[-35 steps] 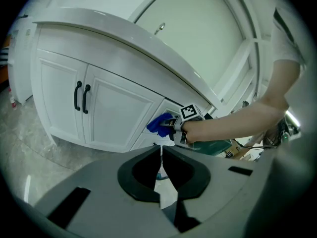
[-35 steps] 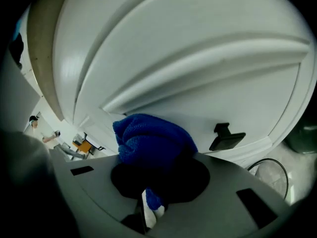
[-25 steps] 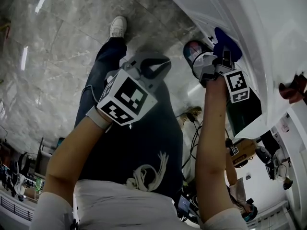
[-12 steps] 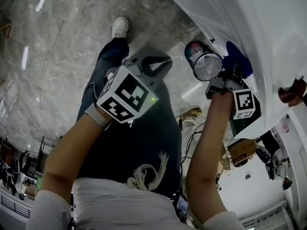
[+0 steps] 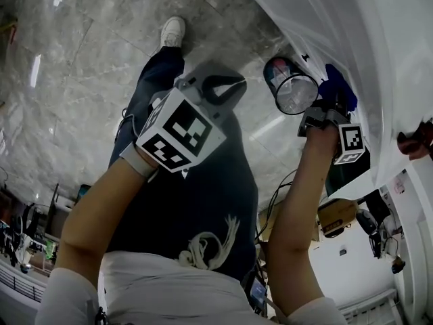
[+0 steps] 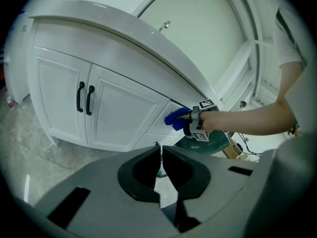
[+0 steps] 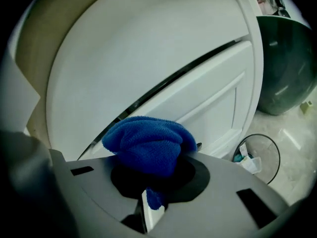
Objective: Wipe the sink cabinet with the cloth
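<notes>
The white sink cabinet (image 5: 352, 26) curves along the upper right of the head view. My right gripper (image 5: 323, 110) is shut on a bunched blue cloth (image 5: 338, 87) and holds it against the cabinet front. In the right gripper view the cloth (image 7: 148, 145) bulges out of my right gripper (image 7: 148, 177) and touches the cabinet (image 7: 148, 58) just below a dark seam. My left gripper (image 5: 220, 90) hangs shut and empty over the person's leg, away from the cabinet. In the left gripper view my left gripper (image 6: 161, 152) faces the cabinet (image 6: 119, 113) and the cloth (image 6: 176, 118).
Two black door handles (image 6: 84, 98) sit on the cabinet's left doors. A round clear bin (image 5: 291, 87) stands on the marble floor by the cabinet, and it also shows as the bin (image 7: 257, 155) low in the right gripper view. A dark green tub (image 7: 287, 68) lies further along. Cables trail near the feet.
My right gripper has slid the cloth along the cabinet front, to the right and slightly down in the head view. The left gripper has barely moved.
</notes>
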The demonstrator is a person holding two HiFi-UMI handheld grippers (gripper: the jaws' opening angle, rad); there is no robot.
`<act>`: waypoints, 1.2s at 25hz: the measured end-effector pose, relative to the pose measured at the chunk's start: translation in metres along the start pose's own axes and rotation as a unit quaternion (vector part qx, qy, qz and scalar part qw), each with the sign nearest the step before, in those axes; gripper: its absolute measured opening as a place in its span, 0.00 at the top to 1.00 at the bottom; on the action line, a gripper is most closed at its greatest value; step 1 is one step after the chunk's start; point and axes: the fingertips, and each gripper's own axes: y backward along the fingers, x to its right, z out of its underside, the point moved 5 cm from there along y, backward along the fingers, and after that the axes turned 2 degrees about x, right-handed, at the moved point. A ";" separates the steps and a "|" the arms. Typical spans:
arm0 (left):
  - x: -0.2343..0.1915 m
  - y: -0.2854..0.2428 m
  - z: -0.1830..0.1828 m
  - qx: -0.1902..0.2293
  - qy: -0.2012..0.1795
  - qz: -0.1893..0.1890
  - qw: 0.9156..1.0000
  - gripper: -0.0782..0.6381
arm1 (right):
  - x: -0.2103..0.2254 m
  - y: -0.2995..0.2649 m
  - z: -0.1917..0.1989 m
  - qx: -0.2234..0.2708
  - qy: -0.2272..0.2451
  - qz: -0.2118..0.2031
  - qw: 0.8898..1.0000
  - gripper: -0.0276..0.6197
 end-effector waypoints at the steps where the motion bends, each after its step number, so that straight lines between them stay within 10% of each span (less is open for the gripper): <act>1: 0.000 0.000 0.002 0.001 0.002 -0.002 1.000 0.87 | 0.002 -0.002 0.000 0.001 -0.005 0.001 1.000 0.86; 16: 0.003 -0.005 0.016 0.025 0.037 -0.048 0.998 0.87 | 0.015 -0.043 0.027 -0.055 -0.042 -0.018 0.997 0.86; 30: 0.009 -0.007 0.030 0.043 0.062 -0.090 0.993 0.87 | 0.041 -0.071 0.049 -0.051 0.044 -0.033 0.997 0.86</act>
